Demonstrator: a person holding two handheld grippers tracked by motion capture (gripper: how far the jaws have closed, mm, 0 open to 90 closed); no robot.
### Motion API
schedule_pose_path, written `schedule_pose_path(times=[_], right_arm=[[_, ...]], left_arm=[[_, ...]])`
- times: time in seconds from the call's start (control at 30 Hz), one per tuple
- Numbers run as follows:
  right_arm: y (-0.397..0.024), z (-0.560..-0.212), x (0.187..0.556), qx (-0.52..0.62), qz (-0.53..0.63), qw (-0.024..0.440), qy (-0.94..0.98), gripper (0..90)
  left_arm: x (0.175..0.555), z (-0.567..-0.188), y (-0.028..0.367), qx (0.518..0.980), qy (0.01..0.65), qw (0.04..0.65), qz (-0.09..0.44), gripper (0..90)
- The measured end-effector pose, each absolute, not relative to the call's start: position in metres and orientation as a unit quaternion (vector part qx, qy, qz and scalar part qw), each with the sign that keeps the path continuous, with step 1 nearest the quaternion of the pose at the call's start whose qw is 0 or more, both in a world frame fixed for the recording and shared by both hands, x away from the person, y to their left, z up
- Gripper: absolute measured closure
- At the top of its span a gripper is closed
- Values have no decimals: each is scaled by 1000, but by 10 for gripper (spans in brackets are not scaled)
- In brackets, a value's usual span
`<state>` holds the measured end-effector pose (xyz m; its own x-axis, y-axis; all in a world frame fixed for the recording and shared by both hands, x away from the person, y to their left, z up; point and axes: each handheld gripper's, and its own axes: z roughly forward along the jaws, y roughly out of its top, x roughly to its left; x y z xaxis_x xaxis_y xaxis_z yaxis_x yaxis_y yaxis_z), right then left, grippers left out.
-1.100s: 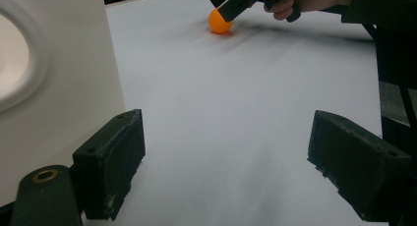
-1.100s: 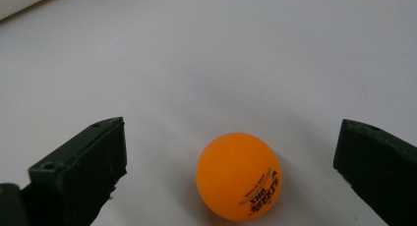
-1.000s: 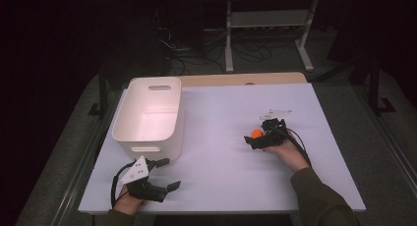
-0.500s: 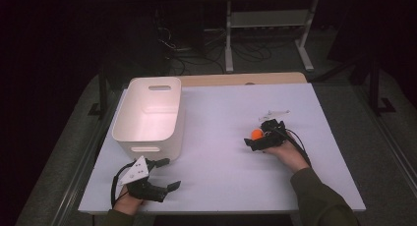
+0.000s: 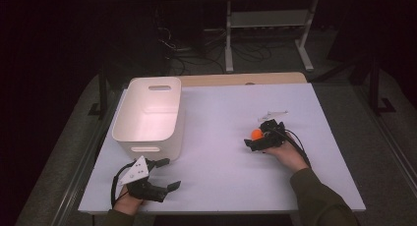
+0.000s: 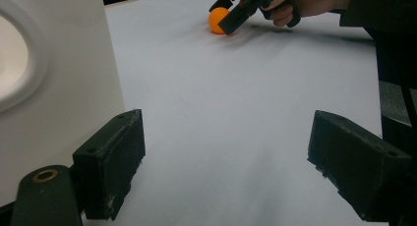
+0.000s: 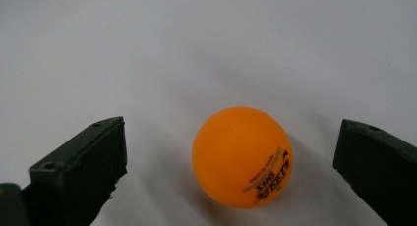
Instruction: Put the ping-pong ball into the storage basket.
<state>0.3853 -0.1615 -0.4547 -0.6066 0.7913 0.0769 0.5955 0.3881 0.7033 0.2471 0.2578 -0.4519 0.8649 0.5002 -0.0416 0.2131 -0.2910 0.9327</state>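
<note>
Orange ball (image 7: 241, 156) seen on desk (image 5: 221, 113) near right edge, flanked untouched by released right claw (image 7: 231, 162); left claw (image 6: 226, 172) released near front-left corner.

Your right gripper (image 5: 259, 139) hides part of the orange ping-pong ball (image 5: 256, 134) in high view. Small pale item (image 5: 273, 113) just beyond: too small to ID. White bin (image 6: 54, 83) cut off at left edge in left gripper view.
</note>
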Motion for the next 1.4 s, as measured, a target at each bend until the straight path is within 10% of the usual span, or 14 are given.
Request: schedule_pose_path(times=[1.4], right_arm=[[-163,-453,383,422,358,145,820,392]], left_arm=[[247,-452,258,793,224,551,130,140]])
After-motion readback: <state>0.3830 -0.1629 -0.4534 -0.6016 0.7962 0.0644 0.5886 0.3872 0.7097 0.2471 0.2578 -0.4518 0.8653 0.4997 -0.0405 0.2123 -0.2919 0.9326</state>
